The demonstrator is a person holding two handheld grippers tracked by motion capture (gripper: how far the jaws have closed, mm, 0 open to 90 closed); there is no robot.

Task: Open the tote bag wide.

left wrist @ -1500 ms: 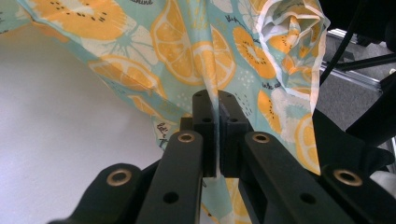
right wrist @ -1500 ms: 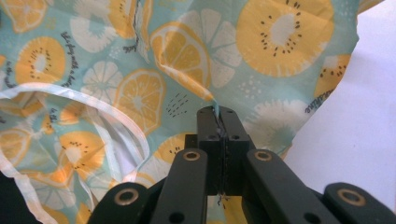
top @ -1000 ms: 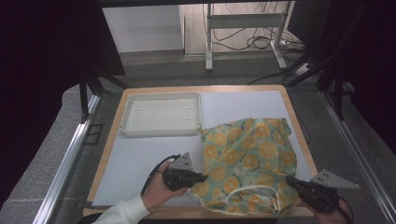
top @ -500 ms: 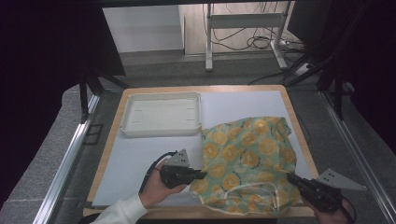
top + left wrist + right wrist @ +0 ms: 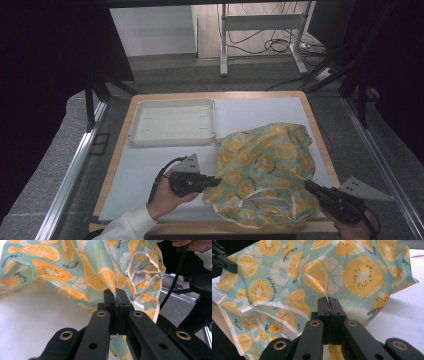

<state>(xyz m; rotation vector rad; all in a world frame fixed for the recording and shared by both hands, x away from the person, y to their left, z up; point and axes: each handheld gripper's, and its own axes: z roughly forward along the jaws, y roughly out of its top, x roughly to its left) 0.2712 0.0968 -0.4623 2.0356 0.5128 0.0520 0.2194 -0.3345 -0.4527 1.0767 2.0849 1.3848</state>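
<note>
The left gripper (image 5: 216,181) and right gripper (image 5: 308,186) each clamp an edge of the orange-print cloth (image 5: 265,167), which sags between them; a white tray (image 5: 173,122) lies beyond the left one.

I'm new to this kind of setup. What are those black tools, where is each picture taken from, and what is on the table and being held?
There is no robot arm here. A person at a table holds a hand tool with a two-jaw claw in each hand. The high view looks down from above the person's side: the left claw is at the left, the right claw at the lower right. The other two pictures come from small cameras riding on each tool, looking along its black jaws.

On the white table lie an empty white tray and a light blue cloth with an orange-slice print. Both claws are shut on the cloth: the left claw pinches one edge, the right claw pinches another, and the fabric hangs bunched between them.
</note>
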